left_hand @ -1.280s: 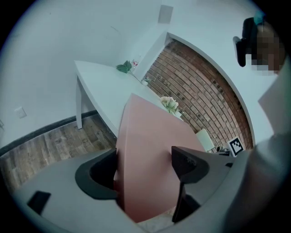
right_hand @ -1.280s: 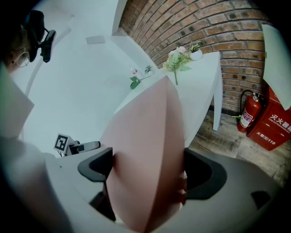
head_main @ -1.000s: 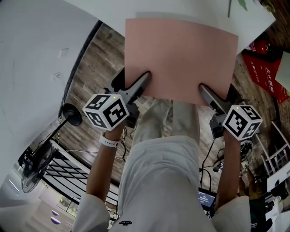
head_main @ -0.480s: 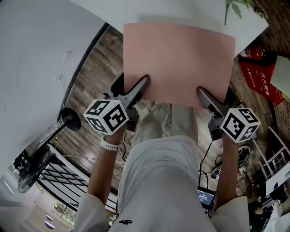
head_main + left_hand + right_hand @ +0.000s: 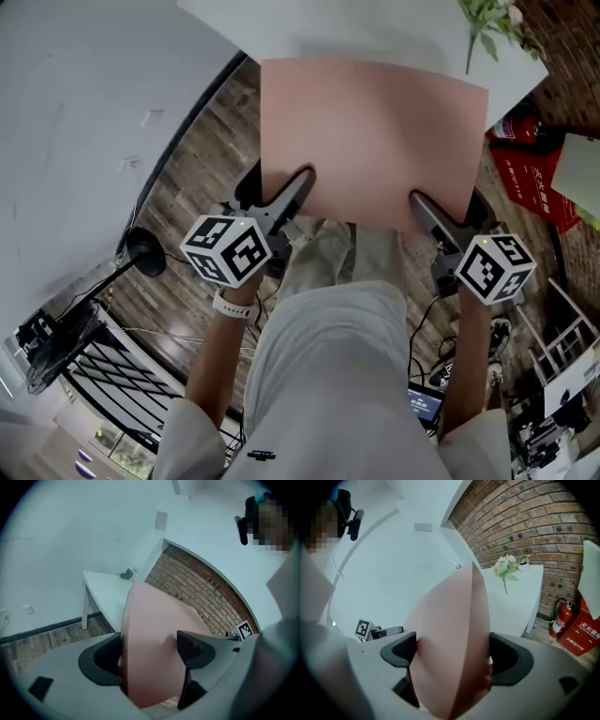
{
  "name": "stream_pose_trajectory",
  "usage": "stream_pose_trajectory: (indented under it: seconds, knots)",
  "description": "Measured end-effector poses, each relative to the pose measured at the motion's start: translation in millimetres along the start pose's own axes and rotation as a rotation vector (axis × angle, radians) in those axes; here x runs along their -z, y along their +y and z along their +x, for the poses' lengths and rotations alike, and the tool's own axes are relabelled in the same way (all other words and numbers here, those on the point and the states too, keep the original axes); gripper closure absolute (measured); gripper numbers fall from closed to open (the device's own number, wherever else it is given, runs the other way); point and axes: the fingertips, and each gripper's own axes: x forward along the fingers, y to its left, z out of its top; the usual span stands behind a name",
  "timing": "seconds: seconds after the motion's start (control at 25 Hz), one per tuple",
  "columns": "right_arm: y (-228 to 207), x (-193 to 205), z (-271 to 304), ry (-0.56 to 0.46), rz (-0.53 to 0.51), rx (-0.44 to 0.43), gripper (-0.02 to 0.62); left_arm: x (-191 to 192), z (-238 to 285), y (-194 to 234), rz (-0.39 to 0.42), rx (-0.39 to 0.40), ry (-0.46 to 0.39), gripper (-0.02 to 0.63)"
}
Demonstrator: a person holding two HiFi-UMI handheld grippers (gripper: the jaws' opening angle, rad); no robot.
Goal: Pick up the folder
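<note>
- A black floor fan [image 5: 52,352] is seen at the far left, standing on the dark wooden plank floor [image 5: 192,164].
- The left gripper [image 5: 302,178], with its black-and-white marker cube [image 5: 228,248], is held in the person's left hand; its jaws are closed onto the near edge of the folder close to the left corner, one dark pad on each face of the sheet, as shown in the left gripper view.
- The flat pale pink rectangular folder [image 5: 375,141] is held in the middle, carried between the two grippers in front of the person's body. Its near edge is seen over the person's legs and its far part over the table; whether it touches the table cannot be told.
- The white rectangular table [image 5: 375,28] is seen beyond the folder, against the red brick wall [image 5: 525,522].
- The right gripper [image 5: 419,202] is clamped in the same way on the near edge close to the right corner, its jaws narrowed to the thickness of the folder.
- A small bunch of pale flowers with green stems [image 5: 487,19] is seen on the table's right end.
- A red fire extinguisher [image 5: 560,616] and a red box [image 5: 530,173] are seen on the floor at the right, beside the table.
</note>
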Motion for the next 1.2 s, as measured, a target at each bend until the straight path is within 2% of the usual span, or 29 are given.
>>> stream_pose_trajectory:
  seconds: [0.6,1.2]
  knots:
    - [56,-28,-26,-0.069,-0.097,-0.049,0.104,-37,-60,-19,0.039,-0.004,-0.132,0.232]
    - [117,-59,-54,-0.199,-0.208,-0.103,0.104,-80,-121,-38,0.105,0.006,-0.294,0.232]
